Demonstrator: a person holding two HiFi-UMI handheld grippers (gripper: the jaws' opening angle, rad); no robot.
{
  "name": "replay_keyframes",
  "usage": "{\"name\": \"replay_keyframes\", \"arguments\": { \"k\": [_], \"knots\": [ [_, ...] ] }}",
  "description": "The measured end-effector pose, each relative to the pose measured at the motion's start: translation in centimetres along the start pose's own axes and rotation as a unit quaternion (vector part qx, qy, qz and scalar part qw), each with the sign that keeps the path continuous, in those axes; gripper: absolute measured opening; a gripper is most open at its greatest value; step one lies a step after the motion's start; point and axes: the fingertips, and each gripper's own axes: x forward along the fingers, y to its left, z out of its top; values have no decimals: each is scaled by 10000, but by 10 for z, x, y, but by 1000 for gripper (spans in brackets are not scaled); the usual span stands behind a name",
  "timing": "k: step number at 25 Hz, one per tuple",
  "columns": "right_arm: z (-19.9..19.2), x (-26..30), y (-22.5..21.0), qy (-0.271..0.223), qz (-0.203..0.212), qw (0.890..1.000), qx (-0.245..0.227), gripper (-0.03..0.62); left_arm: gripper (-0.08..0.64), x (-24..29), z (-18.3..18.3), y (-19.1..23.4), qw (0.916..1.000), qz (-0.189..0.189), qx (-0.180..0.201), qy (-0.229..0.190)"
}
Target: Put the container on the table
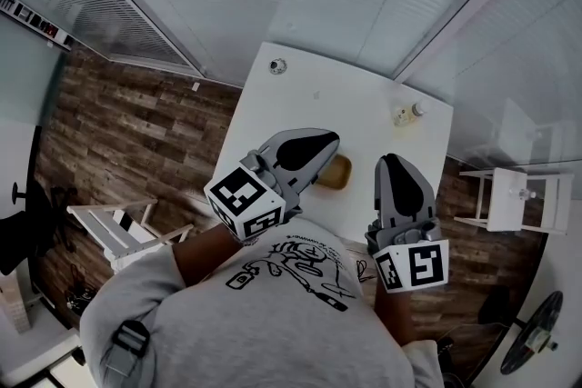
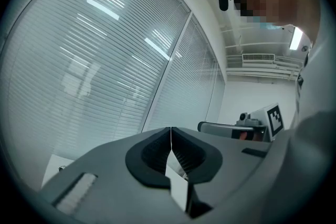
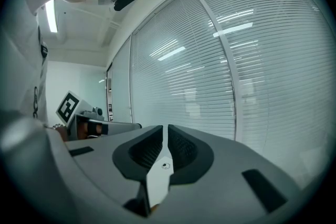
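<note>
A tan round container (image 1: 335, 172) stands on the white table (image 1: 355, 104) near its front edge, partly hidden under the tip of my left gripper (image 1: 327, 141). That gripper is held level above it, shut, with nothing between its fingers; in the left gripper view (image 2: 170, 136) the pads meet in a thin line. My right gripper (image 1: 393, 163) hovers to the right of the container, also shut and empty, and its pads close together in the right gripper view (image 3: 166, 136). Both point toward the window blinds.
A small bottle (image 1: 407, 113) stands at the table's right side, and a small round object (image 1: 277, 65) lies at the far left corner. White chairs stand at the left (image 1: 118, 230) and right (image 1: 514, 195) of the table. Blinds (image 2: 105, 71) back the table.
</note>
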Motion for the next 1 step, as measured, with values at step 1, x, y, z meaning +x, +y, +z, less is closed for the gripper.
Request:
{"name": "replay_keyframes", "arguments": {
  "k": [1],
  "knots": [
    [-1,1,0,0,3,10000,0,28,8,1,0,1,10000,1,-7,-2]
  ]
}}
